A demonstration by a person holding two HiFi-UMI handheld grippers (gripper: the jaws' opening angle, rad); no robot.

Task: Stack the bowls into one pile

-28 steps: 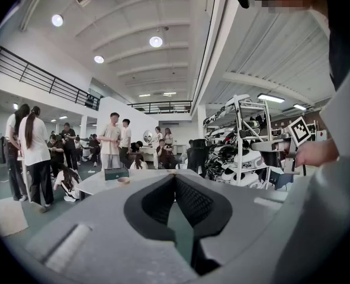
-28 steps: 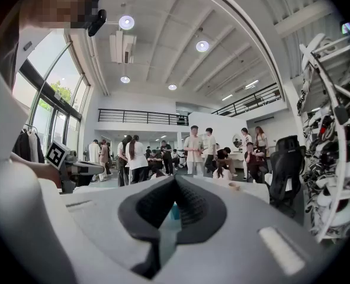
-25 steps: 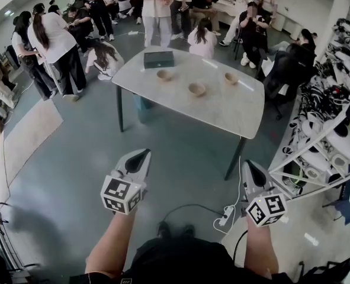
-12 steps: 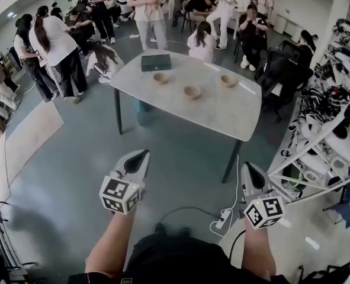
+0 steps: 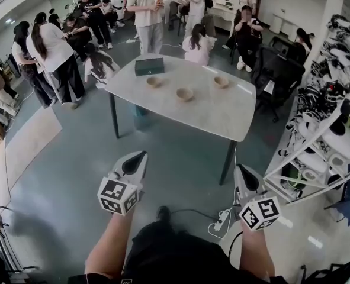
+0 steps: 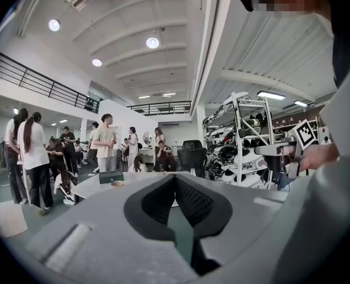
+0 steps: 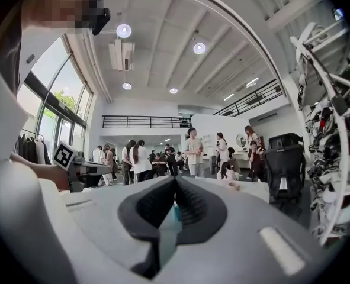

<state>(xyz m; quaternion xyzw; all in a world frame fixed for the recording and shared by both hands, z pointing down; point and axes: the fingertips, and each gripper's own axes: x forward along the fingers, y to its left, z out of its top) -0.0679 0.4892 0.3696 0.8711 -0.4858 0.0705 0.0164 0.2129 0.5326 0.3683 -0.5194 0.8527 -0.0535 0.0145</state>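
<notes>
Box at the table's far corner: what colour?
The box is dark green, close to black. It shows best in the head view.

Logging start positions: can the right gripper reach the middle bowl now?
Probably not yet: the right gripper, shut, hangs well short of the table; only floor separates it from the middle bowl.

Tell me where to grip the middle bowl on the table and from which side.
Probably the near rim of the middle bowl, one jaw inside and one outside, coming down from the near edge of the table. It sits upright, clear of the left bowl and right bowl, so that rim looks free.
</notes>
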